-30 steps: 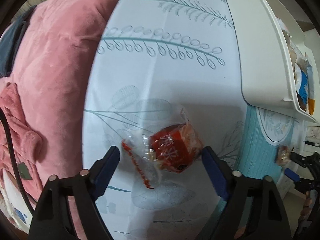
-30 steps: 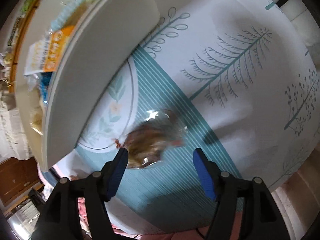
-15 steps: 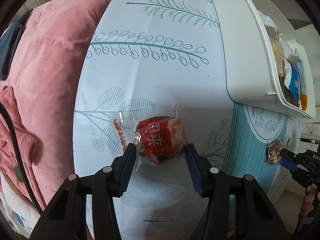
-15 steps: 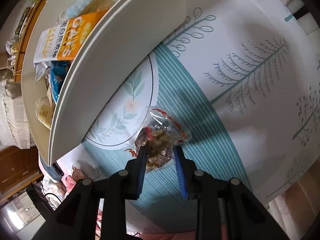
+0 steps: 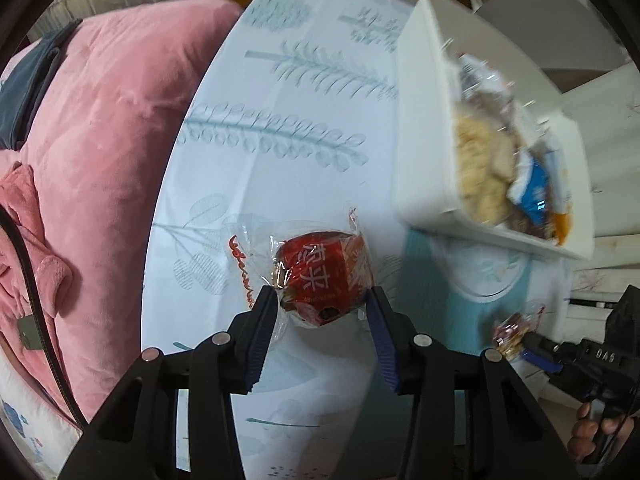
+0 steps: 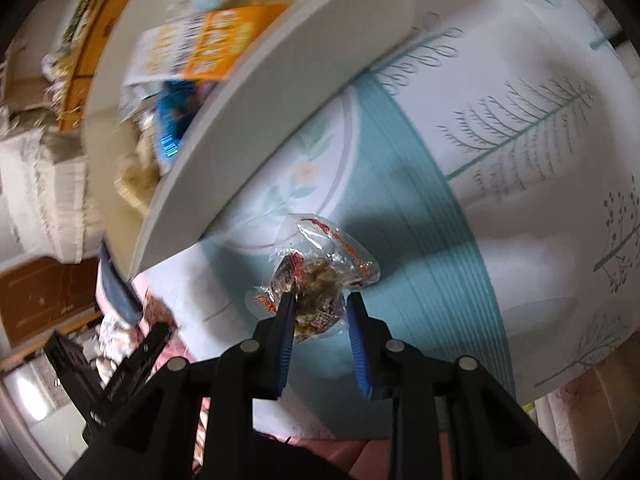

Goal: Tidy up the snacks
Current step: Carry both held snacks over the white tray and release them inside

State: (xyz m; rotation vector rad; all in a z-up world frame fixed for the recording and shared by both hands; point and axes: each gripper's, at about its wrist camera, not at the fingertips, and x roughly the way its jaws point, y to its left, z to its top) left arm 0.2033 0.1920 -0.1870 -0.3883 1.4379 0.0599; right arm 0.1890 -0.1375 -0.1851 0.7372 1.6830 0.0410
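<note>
Left wrist view: my left gripper [image 5: 322, 306] just clamped the red snack pack [image 5: 324, 276] mid-frame, right gripper [image 6: 320, 312] pinching the brown snack bag [image 6: 316, 280], both headed for the white bin [image 5: 424, 128] upper right.

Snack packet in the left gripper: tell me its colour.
Red with white characters, inside a clear wrapper with red-printed edges: the snack packet shows best in the left wrist view.

A red-wrapped snack in clear film [image 5: 324, 280] and a brown nutty snack packet [image 6: 320, 284] hang above the surface, beside a white snack-filled bin [image 5: 424, 128].
</note>
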